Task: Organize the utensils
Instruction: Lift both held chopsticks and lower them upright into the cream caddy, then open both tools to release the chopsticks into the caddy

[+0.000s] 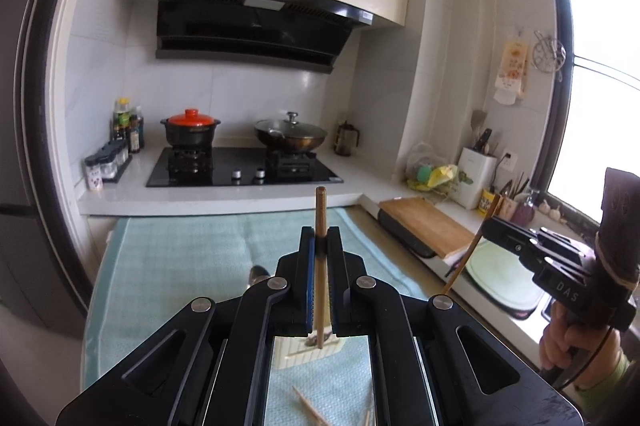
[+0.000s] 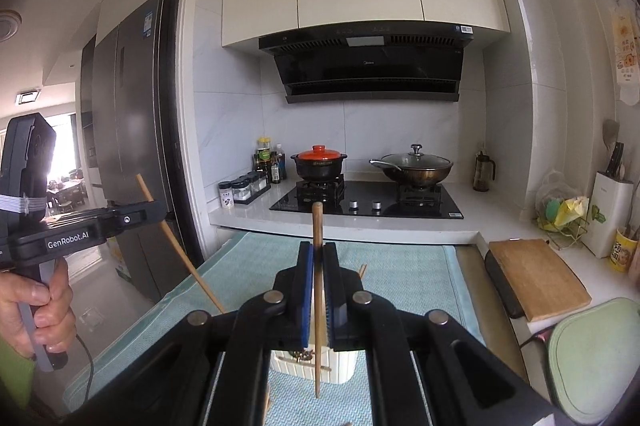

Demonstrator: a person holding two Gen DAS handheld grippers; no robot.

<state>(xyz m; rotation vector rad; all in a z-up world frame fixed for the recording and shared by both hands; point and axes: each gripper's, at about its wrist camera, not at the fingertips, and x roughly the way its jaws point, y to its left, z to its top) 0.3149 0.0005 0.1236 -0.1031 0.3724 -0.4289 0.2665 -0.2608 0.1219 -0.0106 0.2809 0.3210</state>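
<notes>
Two raised tools (image 1: 320, 238) (image 2: 318, 254), chopsticks (image 1: 320, 266) (image 2: 317, 298) upright

**Daylit kitchen, blown-out window**

Daylight floods in from the window (image 1: 600, 86) on the right, overexposed to plain white. Walls and cabinets are evenly bright. Fisheye bending curves the edges, with dark vignetted corners. The far doorway (image 2: 60, 154) glares; slight blur throughout.

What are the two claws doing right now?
Left gripper: closed on a wooden chopstick.
Right gripper: closed on another wooden chopstick.
</notes>
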